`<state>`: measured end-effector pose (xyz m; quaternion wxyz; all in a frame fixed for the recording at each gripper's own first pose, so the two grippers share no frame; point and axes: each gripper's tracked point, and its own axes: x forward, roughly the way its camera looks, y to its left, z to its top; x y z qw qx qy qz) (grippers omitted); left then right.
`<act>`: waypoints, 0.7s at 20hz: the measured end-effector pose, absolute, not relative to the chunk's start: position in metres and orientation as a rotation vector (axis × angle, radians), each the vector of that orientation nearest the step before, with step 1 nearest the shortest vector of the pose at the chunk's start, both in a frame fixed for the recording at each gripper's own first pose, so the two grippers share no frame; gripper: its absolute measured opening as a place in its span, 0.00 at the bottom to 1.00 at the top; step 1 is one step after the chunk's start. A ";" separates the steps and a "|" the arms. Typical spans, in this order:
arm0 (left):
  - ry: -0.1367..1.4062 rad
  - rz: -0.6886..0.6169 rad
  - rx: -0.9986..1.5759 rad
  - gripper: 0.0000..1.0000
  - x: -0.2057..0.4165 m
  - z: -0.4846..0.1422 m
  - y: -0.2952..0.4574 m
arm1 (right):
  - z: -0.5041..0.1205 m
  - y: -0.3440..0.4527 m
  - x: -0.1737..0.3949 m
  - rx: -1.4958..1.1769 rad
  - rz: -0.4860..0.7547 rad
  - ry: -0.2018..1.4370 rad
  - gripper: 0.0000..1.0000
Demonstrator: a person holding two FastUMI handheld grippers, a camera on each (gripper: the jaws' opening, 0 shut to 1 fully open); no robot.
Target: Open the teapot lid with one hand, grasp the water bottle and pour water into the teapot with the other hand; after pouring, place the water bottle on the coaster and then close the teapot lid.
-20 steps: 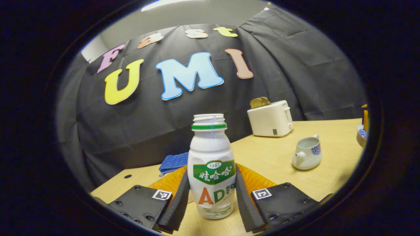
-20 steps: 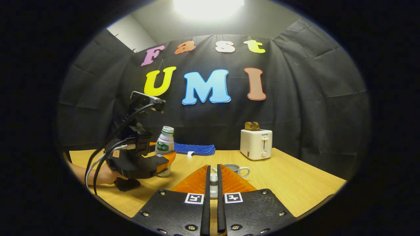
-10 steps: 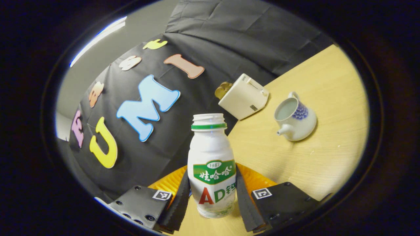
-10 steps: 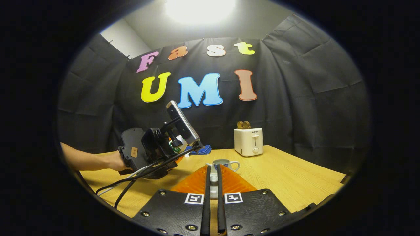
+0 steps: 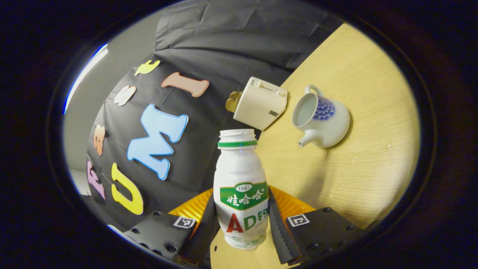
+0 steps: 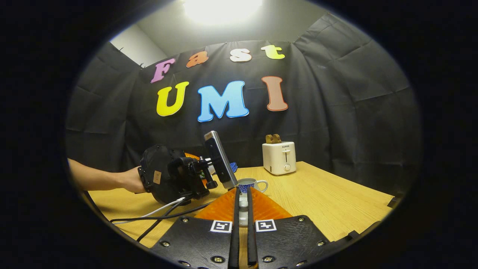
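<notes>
While the bottle (image 5: 241,190) is being gripped between the jaws of the left gripper (image 5: 242,228), it is being held tilted above the table (image 5: 358,157), its uncapped mouth pointing toward the teapot (image 5: 322,121). The teapot is being left open on the table, its spout turned toward the bottle, just beside the toaster (image 5: 260,102). The lid (image 6: 243,213) is being pinched by its knob between the nearly closed jaws of the right gripper (image 6: 242,239). Seen from the right gripper view, the left gripper is being held by a hand (image 6: 132,181) close to the teapot.
</notes>
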<state>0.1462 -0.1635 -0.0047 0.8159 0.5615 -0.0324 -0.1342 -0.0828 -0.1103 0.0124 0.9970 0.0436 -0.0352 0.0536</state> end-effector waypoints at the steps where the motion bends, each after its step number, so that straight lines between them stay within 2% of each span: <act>1: -0.076 -0.300 1.215 0.79 0.147 -0.006 -0.169 | 0.013 -0.110 -0.083 0.090 0.110 -0.068 0.08; 6: -0.078 -0.337 1.308 0.79 0.149 -0.015 -0.183 | 0.012 -0.120 -0.087 0.090 0.090 -0.067 0.08; 7: -0.087 -0.340 1.335 0.74 0.151 -0.014 -0.187 | 0.010 -0.120 -0.089 0.091 0.092 -0.063 0.08; 8: -0.090 -0.344 1.355 0.79 0.152 -0.013 -0.190 | 0.010 -0.121 -0.088 0.093 0.092 -0.062 0.08; 9: -0.092 -0.344 1.374 0.74 0.153 -0.014 -0.192 | 0.011 -0.122 -0.088 0.094 0.092 -0.061 0.08; 13: -0.116 -0.324 1.477 0.74 0.156 -0.008 -0.196 | 0.009 -0.119 -0.089 0.098 0.101 -0.058 0.08; 14: -0.113 -0.325 1.510 0.80 0.157 -0.010 -0.197 | 0.010 -0.120 -0.089 0.098 0.102 -0.058 0.08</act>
